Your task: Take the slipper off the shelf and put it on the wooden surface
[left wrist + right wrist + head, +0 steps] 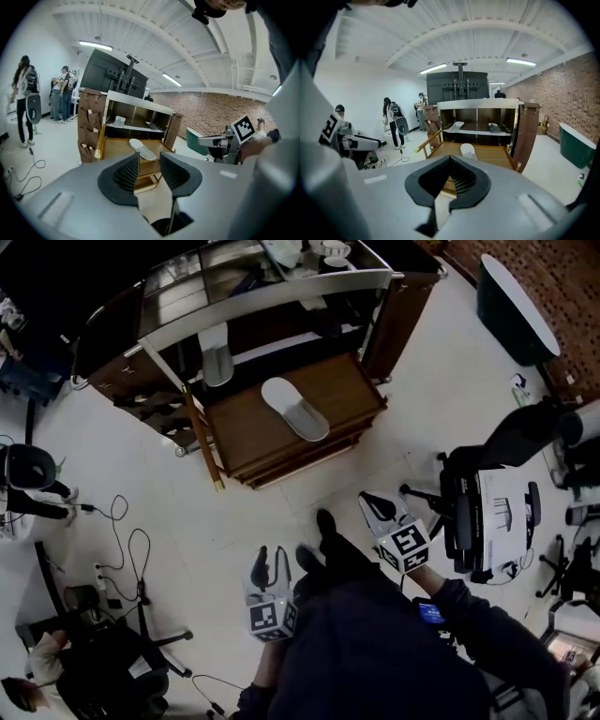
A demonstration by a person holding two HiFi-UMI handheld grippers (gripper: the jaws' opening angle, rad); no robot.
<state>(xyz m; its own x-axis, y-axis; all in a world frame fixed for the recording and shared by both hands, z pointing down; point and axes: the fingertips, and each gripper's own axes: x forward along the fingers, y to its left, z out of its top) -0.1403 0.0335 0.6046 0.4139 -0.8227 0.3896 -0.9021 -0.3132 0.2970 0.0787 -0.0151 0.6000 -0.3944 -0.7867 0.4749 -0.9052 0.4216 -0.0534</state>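
A white slipper [295,409] lies flat on the wooden surface [342,390] in front of the shelf unit [272,296]; the same slipper [142,149] [467,150] shows in both gripper views. A second pale slipper [217,357] [454,125] rests on the shelf at the left. Both grippers hang well back from the furniture, near the person's body. My left gripper [270,561] [149,161] is open with nothing between its jaws. My right gripper [375,505] [451,176] is shut and holds nothing.
A dark slipper [496,126] lies on the shelf's right side. A green tub [516,306] stands at the far right, an office chair [487,512] close on the right. Cables [127,549] trail over the floor at left. People [23,103] stand far left.
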